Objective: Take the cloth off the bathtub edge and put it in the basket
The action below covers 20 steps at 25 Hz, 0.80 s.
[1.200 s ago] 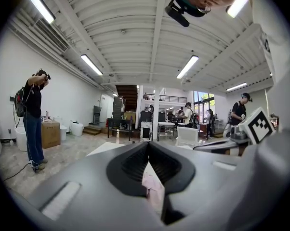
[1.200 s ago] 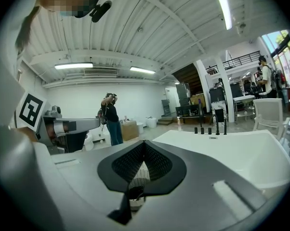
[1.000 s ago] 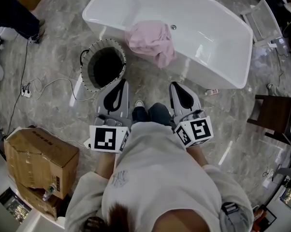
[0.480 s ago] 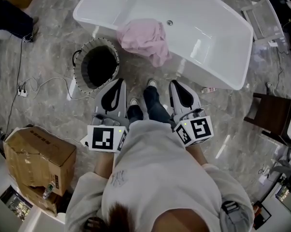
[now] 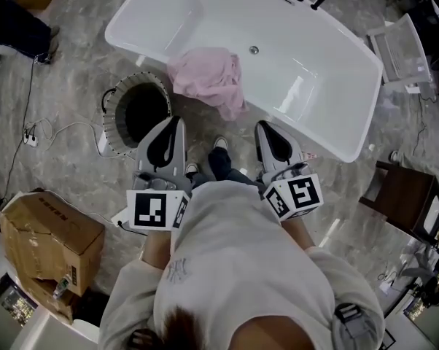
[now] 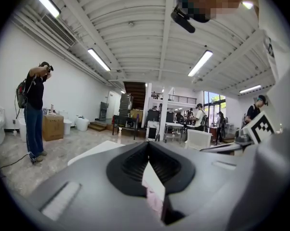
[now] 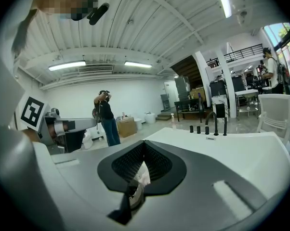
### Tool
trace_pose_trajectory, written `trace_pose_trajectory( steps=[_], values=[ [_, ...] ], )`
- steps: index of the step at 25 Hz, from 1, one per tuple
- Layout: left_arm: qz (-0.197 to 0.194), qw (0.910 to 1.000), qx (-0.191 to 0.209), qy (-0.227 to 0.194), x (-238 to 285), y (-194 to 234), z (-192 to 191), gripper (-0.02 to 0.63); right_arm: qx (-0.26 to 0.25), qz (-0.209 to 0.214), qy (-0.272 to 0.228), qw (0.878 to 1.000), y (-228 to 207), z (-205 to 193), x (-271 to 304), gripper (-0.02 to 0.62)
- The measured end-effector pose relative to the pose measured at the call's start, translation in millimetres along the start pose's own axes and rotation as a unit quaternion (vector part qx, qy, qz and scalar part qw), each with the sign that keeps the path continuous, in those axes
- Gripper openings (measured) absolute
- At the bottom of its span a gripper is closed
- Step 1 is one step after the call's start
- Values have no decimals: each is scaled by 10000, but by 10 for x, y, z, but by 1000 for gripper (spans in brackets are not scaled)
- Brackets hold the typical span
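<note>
A pink cloth [image 5: 205, 79] lies crumpled over the near edge of the white bathtub [image 5: 329, 79], one end hanging down its outer wall. A round basket [image 5: 116, 99] with a dark inside stands on the floor just left of the cloth, against the tub. My left gripper [image 5: 179, 120] points at the gap between basket and cloth, short of both, its jaws together and empty. My right gripper [image 5: 262, 126] is shut with nothing in it, right of the cloth and close to the tub wall. In the right gripper view the tub rim [image 7: 231, 150] and its black taps [image 7: 207, 125] lie ahead.
A cardboard box [image 5: 48, 243] sits at the lower left and a white cable [image 5: 59, 133] trails over the marble floor by the basket. A white chair [image 5: 402, 49] and a dark wooden stool [image 5: 405, 195] stand to the right. Another person [image 6: 35, 112] stands to the left.
Both grippers have moved forward with the walking person. The tub, cloth and basket now lie closer to the gripper tips. Both pairs of jaws stay together.
</note>
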<state>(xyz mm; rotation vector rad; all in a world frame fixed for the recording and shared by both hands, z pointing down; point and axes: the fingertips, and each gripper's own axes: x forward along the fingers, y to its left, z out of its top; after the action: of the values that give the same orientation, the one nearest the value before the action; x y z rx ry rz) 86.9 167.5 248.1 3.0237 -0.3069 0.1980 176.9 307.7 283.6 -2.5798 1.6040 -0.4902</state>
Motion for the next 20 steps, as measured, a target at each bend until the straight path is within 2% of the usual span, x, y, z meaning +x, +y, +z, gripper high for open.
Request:
trace_pose_trajectory(
  steps=[10,20],
  values=[
    [306,9992,-112,-243,197,108,156,49,-7,59,-26,10000,-284,93,153,-2],
    [34,9995,-216,-221,554,454,232,48,9,-83,52,10000,-221,201,624,-2]
  ],
)
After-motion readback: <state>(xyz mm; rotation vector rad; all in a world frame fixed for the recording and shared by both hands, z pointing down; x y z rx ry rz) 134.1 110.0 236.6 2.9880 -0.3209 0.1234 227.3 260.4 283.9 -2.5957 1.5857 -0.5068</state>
